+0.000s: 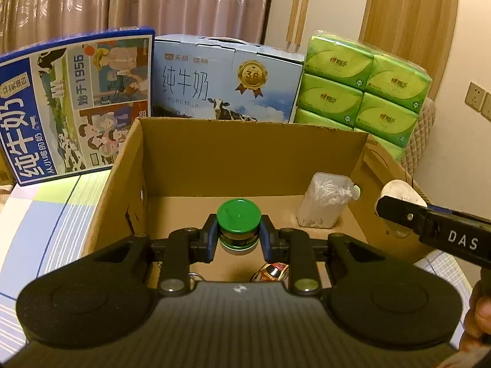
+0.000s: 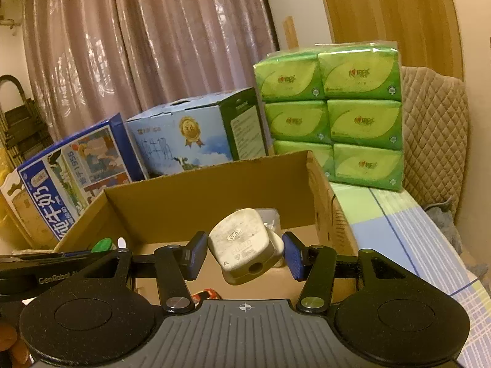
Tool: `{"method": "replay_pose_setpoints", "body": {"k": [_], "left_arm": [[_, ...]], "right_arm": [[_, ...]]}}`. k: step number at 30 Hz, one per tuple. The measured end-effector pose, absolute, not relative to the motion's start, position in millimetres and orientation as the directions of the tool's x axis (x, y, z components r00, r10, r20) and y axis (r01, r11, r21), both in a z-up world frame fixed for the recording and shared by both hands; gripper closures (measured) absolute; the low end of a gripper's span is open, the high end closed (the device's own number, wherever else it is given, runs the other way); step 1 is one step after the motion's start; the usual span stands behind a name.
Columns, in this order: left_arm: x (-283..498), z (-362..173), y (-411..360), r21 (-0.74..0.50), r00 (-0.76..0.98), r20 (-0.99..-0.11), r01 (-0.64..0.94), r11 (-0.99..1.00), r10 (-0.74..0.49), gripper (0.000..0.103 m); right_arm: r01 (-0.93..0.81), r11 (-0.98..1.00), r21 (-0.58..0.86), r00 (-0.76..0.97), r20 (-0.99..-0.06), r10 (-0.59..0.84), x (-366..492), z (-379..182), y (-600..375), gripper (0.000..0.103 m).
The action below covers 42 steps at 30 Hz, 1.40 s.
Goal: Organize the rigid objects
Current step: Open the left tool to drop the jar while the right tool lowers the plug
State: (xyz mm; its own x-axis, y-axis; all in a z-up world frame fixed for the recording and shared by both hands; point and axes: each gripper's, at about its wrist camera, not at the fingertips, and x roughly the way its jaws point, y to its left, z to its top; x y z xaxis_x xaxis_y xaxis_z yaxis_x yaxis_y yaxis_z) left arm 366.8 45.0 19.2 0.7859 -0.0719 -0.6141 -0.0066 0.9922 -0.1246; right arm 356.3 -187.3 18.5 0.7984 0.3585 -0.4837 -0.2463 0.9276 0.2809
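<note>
With cotton swabs (image 1: 322,202) already boxed, the left claw (image 1: 239,234) grips a green-lidded jar (image 1: 238,216) and the right claw (image 2: 242,256) a white plug (image 2: 242,245), both over the cardboard box (image 1: 254,159), unreleased.

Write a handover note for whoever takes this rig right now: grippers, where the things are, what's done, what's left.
Left gripper: shut on the green-lidded jar, held over the cardboard box.
Right gripper: shut on the white plug, also above the box.
Already in the box: the clear tub of cotton swabs at the far right corner and a small can near the front.
Left to do: lower and release the jar and the plug inside the box.
</note>
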Motion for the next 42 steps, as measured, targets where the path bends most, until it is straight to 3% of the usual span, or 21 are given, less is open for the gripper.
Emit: {"method": "replay_pose_setpoints", "body": {"k": [1, 2, 4, 42], "left_arm": [[367.0, 19.1, 45.2, -0.127, 0.787, -0.612, -0.011, 0.992, -0.07, 0.077], [366.8, 19.8, 46.3, -0.135, 0.794, -0.605, -0.023, 0.991, -0.064, 0.062], [365.0, 22.8, 49.1, -0.151, 0.806, -0.59, -0.042, 0.988, -0.056, 0.049], [361.9, 24.3, 42.1, -0.106, 0.787, -0.615, -0.009, 0.994, -0.058, 0.049]], "right_arm": [[-0.248, 0.928, 0.28, 0.797, -0.485, 0.359, 356.3, 18.1, -186.9, 0.053], [-0.249, 0.928, 0.279, 0.797, -0.486, 0.36, 356.4, 18.3, -186.9, 0.053], [-0.248, 0.927, 0.281, 0.795, -0.487, 0.361, 356.4, 18.5, -187.1, 0.053], [-0.239, 0.928, 0.286, 0.781, -0.512, 0.359, 358.0, 11.5, -188.8, 0.053]]}}
